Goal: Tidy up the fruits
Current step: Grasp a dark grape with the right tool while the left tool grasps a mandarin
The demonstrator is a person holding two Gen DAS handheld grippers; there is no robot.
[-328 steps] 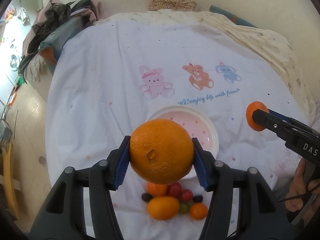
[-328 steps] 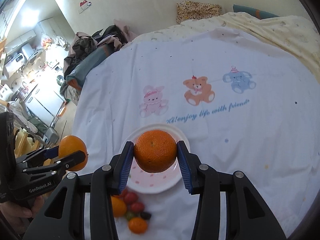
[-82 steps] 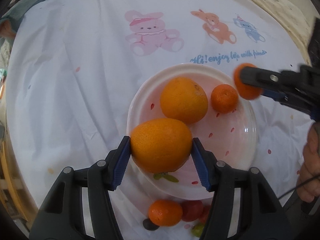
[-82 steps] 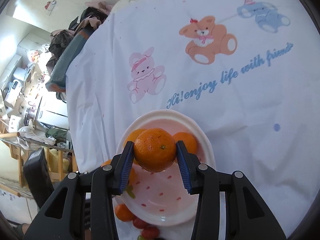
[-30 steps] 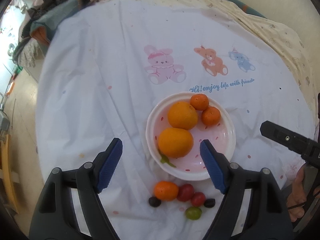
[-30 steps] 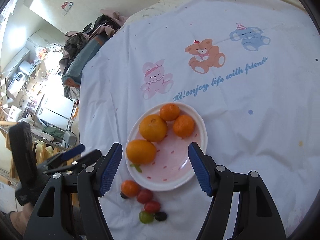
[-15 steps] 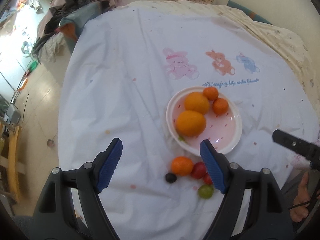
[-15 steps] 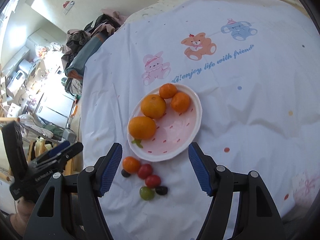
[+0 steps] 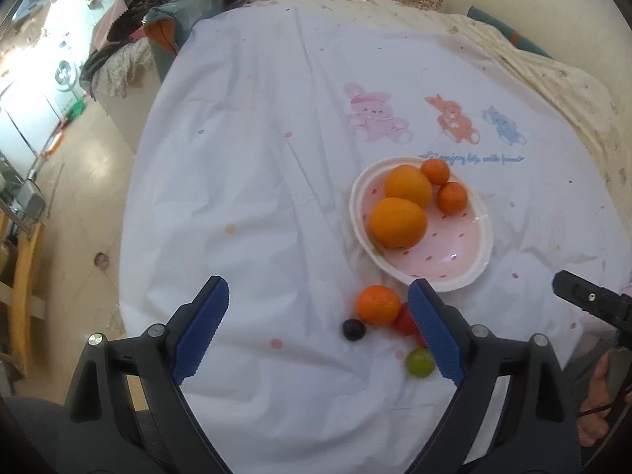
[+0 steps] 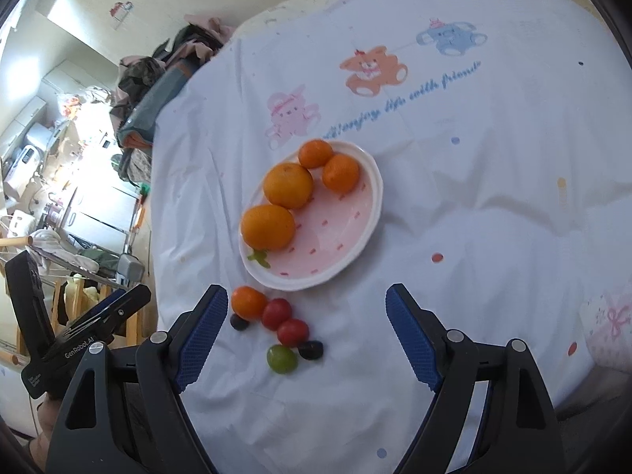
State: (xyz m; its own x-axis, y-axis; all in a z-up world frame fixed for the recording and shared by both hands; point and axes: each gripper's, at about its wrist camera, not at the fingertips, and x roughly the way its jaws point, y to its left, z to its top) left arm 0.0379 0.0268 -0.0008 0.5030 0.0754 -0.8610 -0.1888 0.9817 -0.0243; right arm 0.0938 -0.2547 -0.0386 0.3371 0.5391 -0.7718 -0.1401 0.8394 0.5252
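A pink-and-white plate (image 9: 466, 252) (image 10: 355, 237) on the white cloth holds two large oranges (image 9: 398, 222) (image 10: 268, 226) and two small mandarins (image 9: 452, 197) (image 10: 340, 173). In front of it on the cloth lie a small mandarin (image 9: 378, 304) (image 10: 249, 302), red cherry tomatoes (image 10: 276, 314), dark grapes (image 9: 353, 330) and a green grape (image 9: 421, 362) (image 10: 281, 358). My left gripper (image 9: 318, 331) hovers over the cloth left of the loose fruit, jaws opening with nothing between them. My right gripper (image 10: 306, 331) hangs above the small fruits, jaws opening, pads touching nothing.
The cloth (image 9: 256, 181) bears bunny, bear and elephant prints and covers a bed. Piled clothes (image 9: 158, 8) lie at its far left corner. Floor and wooden furniture (image 9: 23, 276) are to the left. A person's hand (image 9: 596, 407) holds the right gripper.
Both grippers have drawn back from the plate, and their jaws stand wider than half a second ago. The plate and loose fruit now sit further right in the left wrist view.
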